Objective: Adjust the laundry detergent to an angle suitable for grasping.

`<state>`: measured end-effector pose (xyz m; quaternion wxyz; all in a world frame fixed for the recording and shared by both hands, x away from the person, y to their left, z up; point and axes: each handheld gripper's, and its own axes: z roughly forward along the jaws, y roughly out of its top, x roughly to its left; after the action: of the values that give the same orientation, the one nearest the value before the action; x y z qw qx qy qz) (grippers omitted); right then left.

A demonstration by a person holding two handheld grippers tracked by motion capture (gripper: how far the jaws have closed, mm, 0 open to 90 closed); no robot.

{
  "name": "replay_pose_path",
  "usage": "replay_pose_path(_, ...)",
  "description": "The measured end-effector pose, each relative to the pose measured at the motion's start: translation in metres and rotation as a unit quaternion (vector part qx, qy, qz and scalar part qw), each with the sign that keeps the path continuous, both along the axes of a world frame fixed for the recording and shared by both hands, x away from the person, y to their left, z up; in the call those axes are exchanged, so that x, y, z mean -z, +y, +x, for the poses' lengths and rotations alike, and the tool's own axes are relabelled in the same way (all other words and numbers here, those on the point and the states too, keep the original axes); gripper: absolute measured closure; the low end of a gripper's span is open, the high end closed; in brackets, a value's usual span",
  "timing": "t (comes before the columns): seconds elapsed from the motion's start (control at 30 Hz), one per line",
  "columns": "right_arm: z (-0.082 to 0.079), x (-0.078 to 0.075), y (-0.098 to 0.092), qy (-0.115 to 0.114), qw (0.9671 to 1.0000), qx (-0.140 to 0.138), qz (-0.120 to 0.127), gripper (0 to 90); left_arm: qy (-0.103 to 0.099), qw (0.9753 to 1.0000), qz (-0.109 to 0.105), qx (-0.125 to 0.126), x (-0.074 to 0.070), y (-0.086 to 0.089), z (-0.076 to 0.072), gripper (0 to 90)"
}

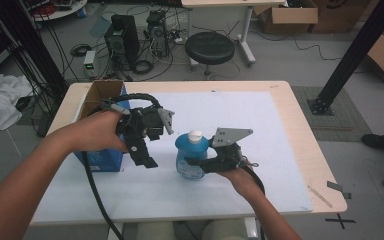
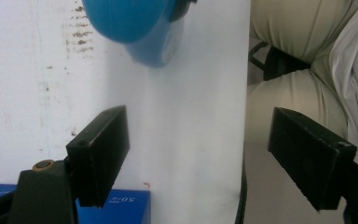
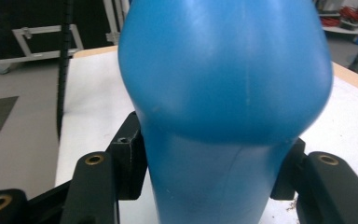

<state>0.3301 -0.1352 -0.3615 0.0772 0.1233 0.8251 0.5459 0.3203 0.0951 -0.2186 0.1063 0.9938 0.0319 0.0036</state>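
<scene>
One blue bottle (image 1: 191, 157); one blue box (image 1: 101, 125); two grippers, left gripper (image 1: 147, 145) and right gripper (image 1: 200, 162); one bench (image 1: 280, 150); one black stool (image 1: 209, 47).

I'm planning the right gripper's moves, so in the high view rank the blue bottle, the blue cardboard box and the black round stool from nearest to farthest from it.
1. Blue bottle with white cap: clamped in the right gripper.
2. Blue cardboard box: at the table's left edge.
3. Black round stool: on the floor beyond the table.

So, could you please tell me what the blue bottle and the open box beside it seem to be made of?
The blue bottle looks like smooth, semi-gloss plastic, with soft highlights and a faint moulding seam; its white cap is probably plastic too. The open box seems cardboard: brown matte inside, printed blue outside.
</scene>
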Motion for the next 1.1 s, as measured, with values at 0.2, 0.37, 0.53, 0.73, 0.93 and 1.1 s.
replay_pose_path(0.2, 0.001, -0.008, -0.010, -0.006, 0.9996, -0.027, -0.004, 43.4, 0.001, 1.0000, 0.002, -0.001, 0.000, -0.001, 0.000, 21.3)
replay_pose_path(0.37, 0.002, -0.011, -0.016, -0.005, 0.9987, -0.051, -0.006, 43.4, 0.000, 1.0000, 0.003, -0.003, 0.000, -0.002, 0.000, 21.3)
replay_pose_path(0.53, 0.003, -0.010, -0.018, 0.001, 0.9976, -0.066, -0.018, 43.4, 0.001, 1.0000, 0.004, -0.004, -0.001, -0.002, 0.000, 21.3)
replay_pose_path(0.73, 0.005, -0.008, -0.024, -0.004, 0.9966, -0.081, -0.017, 43.4, 0.000, 1.0000, 0.004, -0.007, 0.000, -0.001, 0.001, 21.4)
replay_pose_path(0.93, 0.006, -0.003, -0.027, -0.004, 0.9954, -0.095, -0.015, 43.4, 0.001, 0.9999, 0.008, -0.008, 0.002, -0.002, 0.002, 21.4)
replay_pose_path(1.1, 0.006, 0.002, -0.028, 0.000, 0.9940, -0.108, -0.020, 43.4, 0.001, 0.9999, 0.009, -0.009, 0.002, -0.002, 0.002, 21.4)
